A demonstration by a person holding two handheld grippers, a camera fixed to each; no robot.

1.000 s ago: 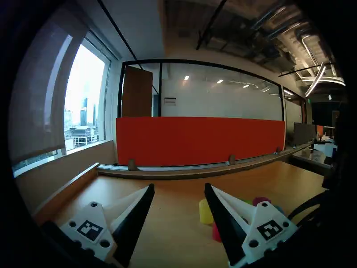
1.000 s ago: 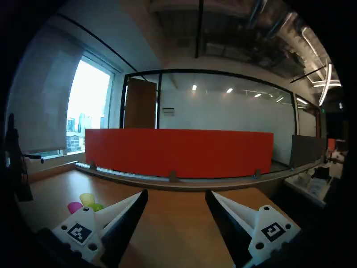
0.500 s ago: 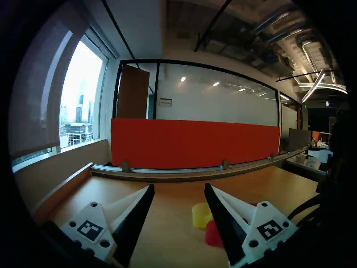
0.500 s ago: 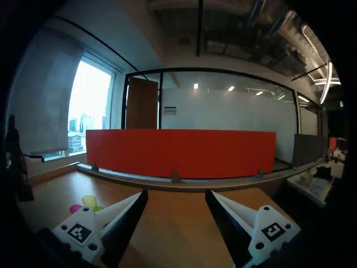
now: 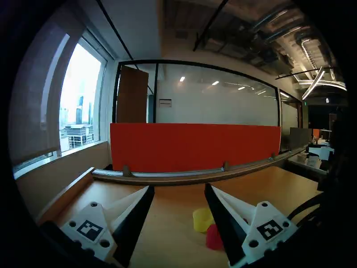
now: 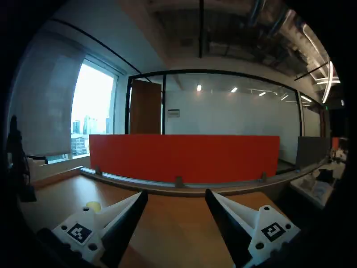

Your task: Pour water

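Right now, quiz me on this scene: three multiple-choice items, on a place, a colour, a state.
1. Where does the yellow cup stand? A) on the desk B) on the windowsill C) on a shelf
2. What colour is the partition? A) blue B) orange-red C) green
3. How is the left gripper? A) shut on the cup B) open, empty C) shut on a bottle
Answers: 1A, it sits on the wood ahead of the gripper; 2B, the panel is bright orange-red; 3B, it is spread wide, touching nothing.
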